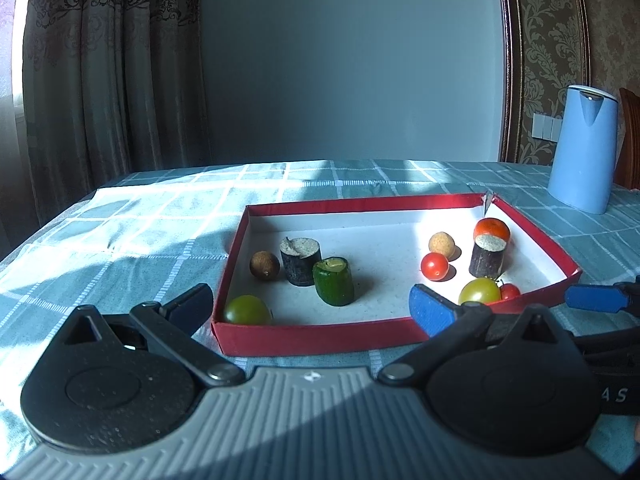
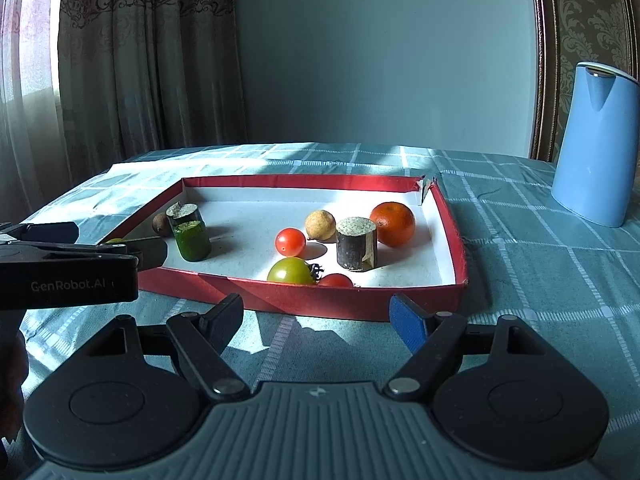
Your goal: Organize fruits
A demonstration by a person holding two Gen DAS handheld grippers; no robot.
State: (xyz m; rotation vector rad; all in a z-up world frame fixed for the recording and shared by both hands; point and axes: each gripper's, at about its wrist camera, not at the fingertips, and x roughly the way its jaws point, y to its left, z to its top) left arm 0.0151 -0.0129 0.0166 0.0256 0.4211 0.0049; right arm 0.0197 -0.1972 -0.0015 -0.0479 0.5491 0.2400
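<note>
A shallow red cardboard tray with a white floor (image 1: 320,338) (image 2: 304,303) lies on the table under a teal checked tablecloth (image 1: 132,240) (image 2: 532,264), and all the fruit sits inside it. Toward the tray's torn far corner are a round orange (image 1: 493,227) (image 2: 393,218), a dark bark-skinned cylinder with a pale cut top (image 1: 487,258) (image 2: 355,243), a tan round fruit (image 1: 441,245) (image 2: 320,225) and a red cherry tomato (image 1: 434,266) (image 2: 290,242). Against the tray's near wall rest a yellow-green tomato (image 1: 479,291) (image 2: 290,271) and a second small red tomato (image 1: 510,291) (image 2: 336,280). At the tray's opposite end stand a green cucumber chunk (image 1: 334,281) (image 2: 193,240), another dark cylinder (image 1: 300,261) (image 2: 182,212), a brown round fruit (image 1: 264,266) (image 2: 160,224) and a green tomato (image 1: 247,310). A tall blue plastic jug (image 1: 582,148) (image 2: 594,144) stands beyond the tray. The left hand-held gripper (image 1: 312,306) (image 2: 116,246) is spread wide and empty at the tray's near wall; the right hand-held gripper (image 2: 318,318) (image 1: 600,298) is also wide and empty, just short of it.
</note>
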